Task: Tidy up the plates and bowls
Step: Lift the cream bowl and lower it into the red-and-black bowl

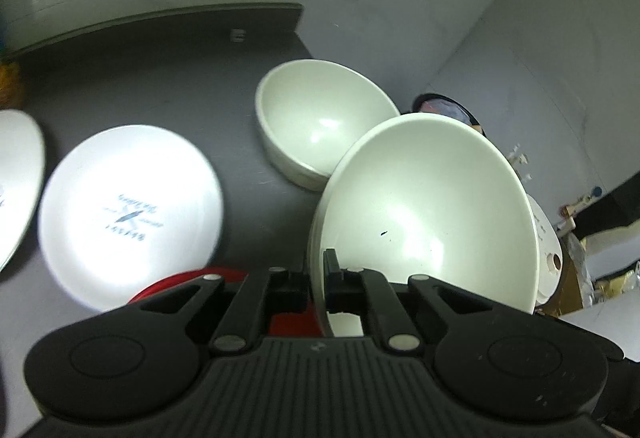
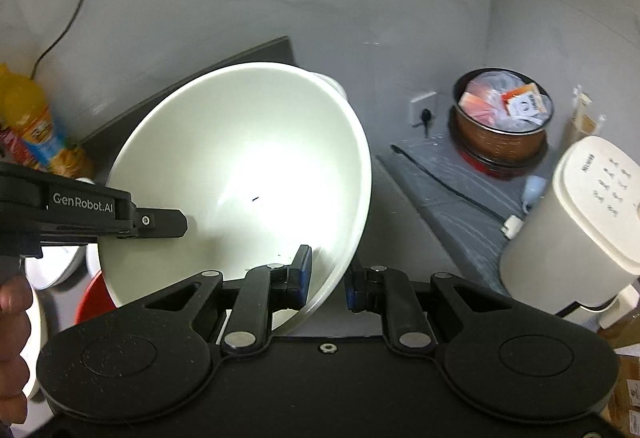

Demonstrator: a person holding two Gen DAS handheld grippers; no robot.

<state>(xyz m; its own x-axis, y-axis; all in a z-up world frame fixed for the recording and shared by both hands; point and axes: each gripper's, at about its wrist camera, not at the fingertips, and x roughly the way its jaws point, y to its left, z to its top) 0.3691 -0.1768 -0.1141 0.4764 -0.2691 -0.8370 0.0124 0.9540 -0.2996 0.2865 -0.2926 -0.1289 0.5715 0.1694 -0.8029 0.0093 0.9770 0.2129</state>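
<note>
A large white bowl is held tilted in the air above the dark bench. The left claw is clamped on the bowl's near rim. The right claw straddles the bowl's lower rim with a gap at its outer finger, so it is partly open. Beyond the bowl sits a smaller white bowl, upright. To the left of that lies a white plate with blue print.
</note>
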